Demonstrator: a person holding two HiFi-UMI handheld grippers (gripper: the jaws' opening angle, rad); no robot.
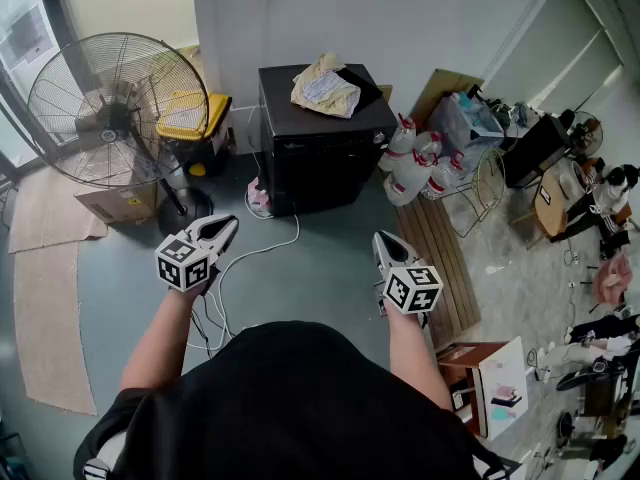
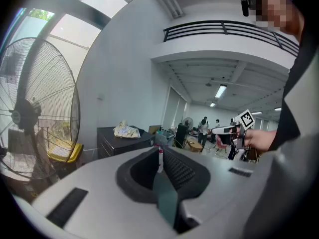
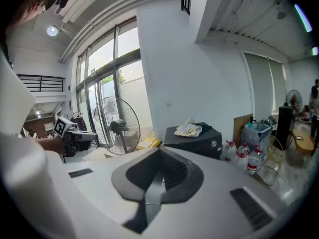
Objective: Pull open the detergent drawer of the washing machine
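Head view alone shows the slatted board (image 1: 445, 258). Left gripper (image 1: 228, 225) and right gripper (image 1: 382, 239), closed and empty, well short of the washing machine (image 1: 325, 153).

You hold both grippers out in front of your body, well apart from each other. Your left gripper (image 1: 229, 224) has its jaws closed together, with nothing between them, and it points forward and slightly down. Your right gripper (image 1: 381, 238) is the same: jaws together, empty, tilted a little downward. Your left forearm (image 1: 158, 340) and right forearm (image 1: 412, 353) are bare.
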